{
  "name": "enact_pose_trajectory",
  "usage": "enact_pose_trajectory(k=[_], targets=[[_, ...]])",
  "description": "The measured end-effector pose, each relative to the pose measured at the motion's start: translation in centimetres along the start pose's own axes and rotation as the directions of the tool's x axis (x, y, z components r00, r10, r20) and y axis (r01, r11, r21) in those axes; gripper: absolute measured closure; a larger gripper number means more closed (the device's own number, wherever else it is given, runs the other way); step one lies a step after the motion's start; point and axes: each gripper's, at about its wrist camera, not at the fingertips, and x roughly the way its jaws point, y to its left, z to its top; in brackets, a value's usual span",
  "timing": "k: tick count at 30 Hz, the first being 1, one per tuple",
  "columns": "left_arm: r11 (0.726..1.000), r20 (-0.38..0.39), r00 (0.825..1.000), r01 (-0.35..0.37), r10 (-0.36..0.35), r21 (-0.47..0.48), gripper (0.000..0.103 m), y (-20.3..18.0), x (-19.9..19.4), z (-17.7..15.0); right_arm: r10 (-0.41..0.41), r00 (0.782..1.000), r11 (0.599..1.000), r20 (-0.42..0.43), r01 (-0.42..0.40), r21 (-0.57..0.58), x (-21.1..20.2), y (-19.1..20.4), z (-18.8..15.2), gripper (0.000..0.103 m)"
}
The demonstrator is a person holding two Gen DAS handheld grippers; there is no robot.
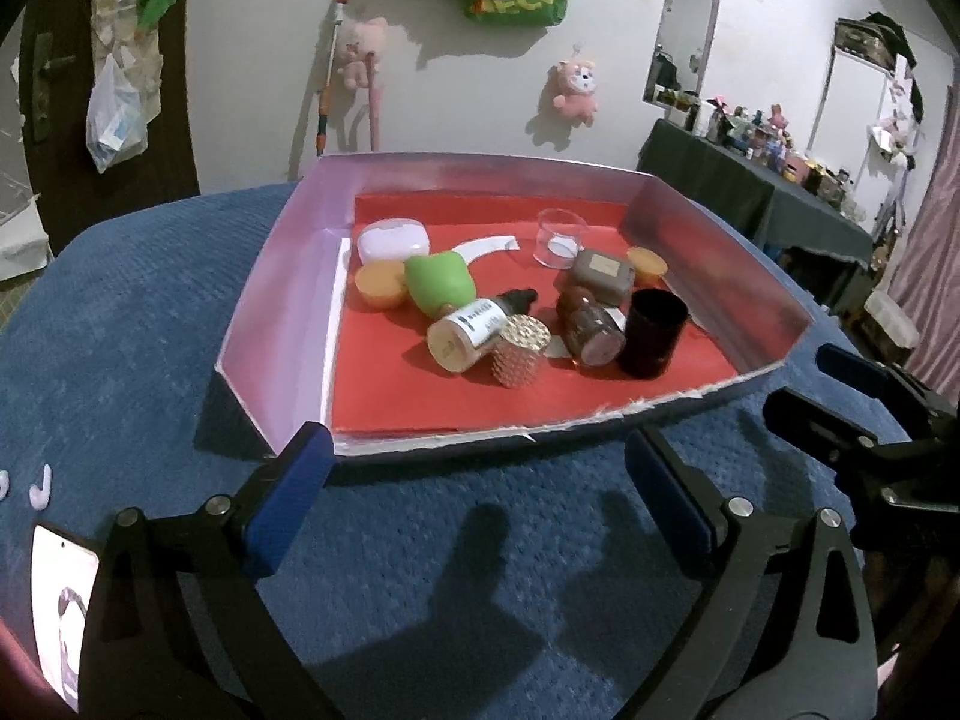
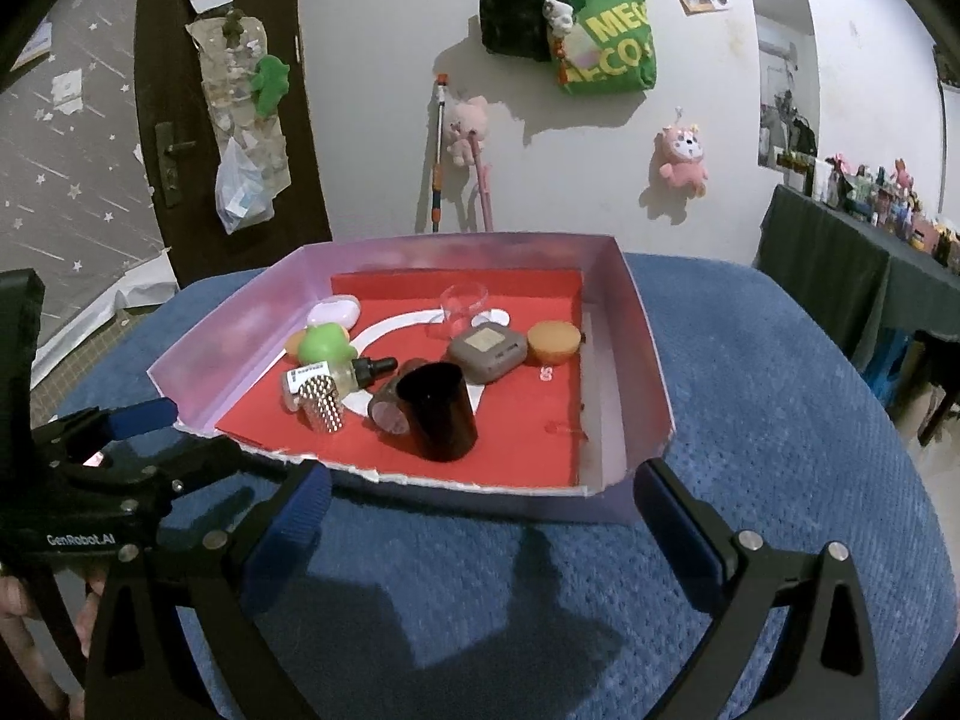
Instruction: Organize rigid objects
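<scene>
A shallow pink-walled box (image 1: 282, 276) (image 2: 636, 372) with a red floor sits on a blue cloth. It holds a black cup (image 1: 653, 333) (image 2: 441, 414), a studded silver cap (image 1: 521, 351) (image 2: 323, 405), a dropper bottle (image 1: 474, 324) (image 2: 342, 373), a brown bottle (image 1: 588, 324), a green toy (image 1: 441, 285) (image 2: 324, 343), a grey case (image 1: 602, 275) (image 2: 487, 353), a clear cup (image 1: 559, 237) (image 2: 462, 305), a white case (image 1: 393, 238) and orange caps (image 1: 381, 283) (image 2: 553, 341). My left gripper (image 1: 480, 480) and right gripper (image 2: 480, 504) are open and empty, just before the box's near edge.
The blue cloth (image 1: 120, 360) covers the round table. A phone (image 1: 60, 594) lies at the left near edge. A dark table with small items (image 1: 750, 180) stands at the right. A door (image 2: 228, 120) and hanging toys are on the wall behind.
</scene>
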Motion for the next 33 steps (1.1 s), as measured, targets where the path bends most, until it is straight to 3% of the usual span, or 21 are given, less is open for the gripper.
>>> enact_pose_trajectory(k=[12, 33], targets=[[0.999, -0.034, 0.999, 0.038, -0.038, 0.005, 0.004, -0.8, -0.7, -2.3, 0.022, 0.998, 1.000, -0.052, -0.022, -0.004, -0.9, 0.0, -2.0, 0.000], [0.999, -0.090, 0.995, 0.043, -0.045, -0.018, 0.004, -0.5, 0.2, -4.6, 0.019, 0.993, 1.000, -0.119, -0.017, 0.018, -0.5, -0.8, -4.5, 0.000]])
